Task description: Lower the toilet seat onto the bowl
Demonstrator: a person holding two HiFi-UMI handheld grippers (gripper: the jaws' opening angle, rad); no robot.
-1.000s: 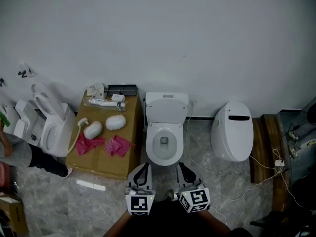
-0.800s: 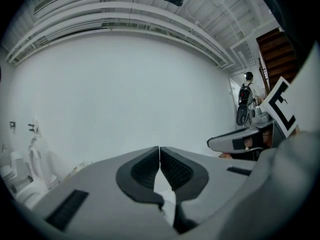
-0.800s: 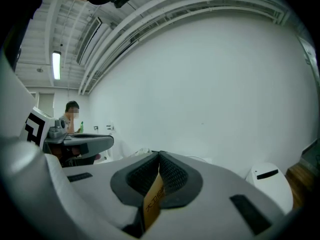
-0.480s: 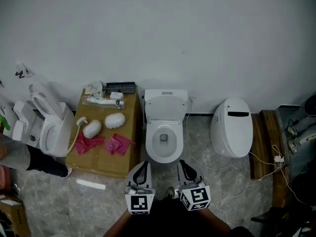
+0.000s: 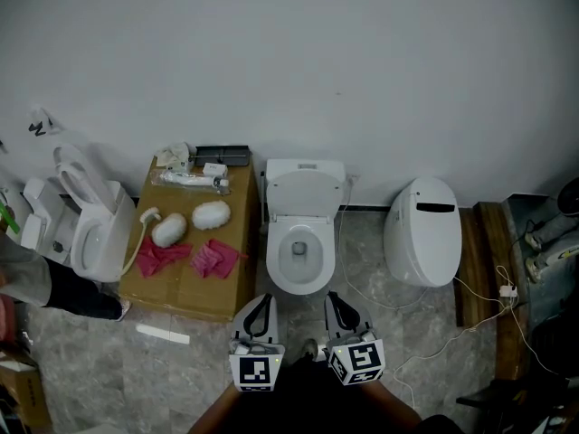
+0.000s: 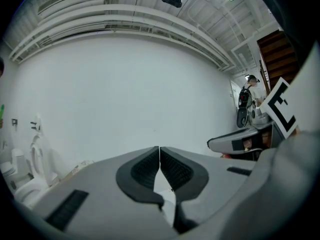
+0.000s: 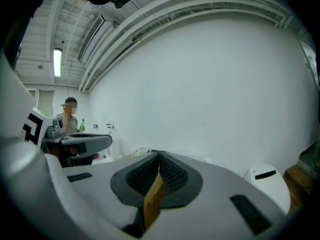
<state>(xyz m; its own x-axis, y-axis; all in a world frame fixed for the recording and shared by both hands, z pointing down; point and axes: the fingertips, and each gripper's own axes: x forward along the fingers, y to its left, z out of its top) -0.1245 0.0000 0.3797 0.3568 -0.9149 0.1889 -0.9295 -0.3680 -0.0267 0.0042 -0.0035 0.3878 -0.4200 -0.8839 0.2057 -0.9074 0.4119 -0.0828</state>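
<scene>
A white toilet [image 5: 301, 259] stands against the wall in the middle of the head view. Its seat and lid [image 5: 306, 193] are upright and lean on the tank. The bowl is open, with water showing in it. My left gripper [image 5: 261, 300] and right gripper [image 5: 334, 298] hover side by side just in front of the bowl's front rim, not touching it. Both are shut with pads together. In the left gripper view [image 6: 159, 150] nothing is between the pads. In the right gripper view [image 7: 159, 156] a tan printed strip hangs in the slit between the pads.
A cardboard box [image 5: 185, 283] left of the toilet carries white brushes, pink cloths [image 5: 215, 258] and small packets. Another toilet [image 5: 95, 233] with raised seat stands far left, with a person [image 5: 36, 283] beside it. A closed white toilet [image 5: 421, 233] stands right, with cables [image 5: 488, 319] and a wooden step [image 5: 473, 269].
The person at the left edge has drawn further out of the picture. The head view has shifted a little. Both grippers stay in place and shut.
</scene>
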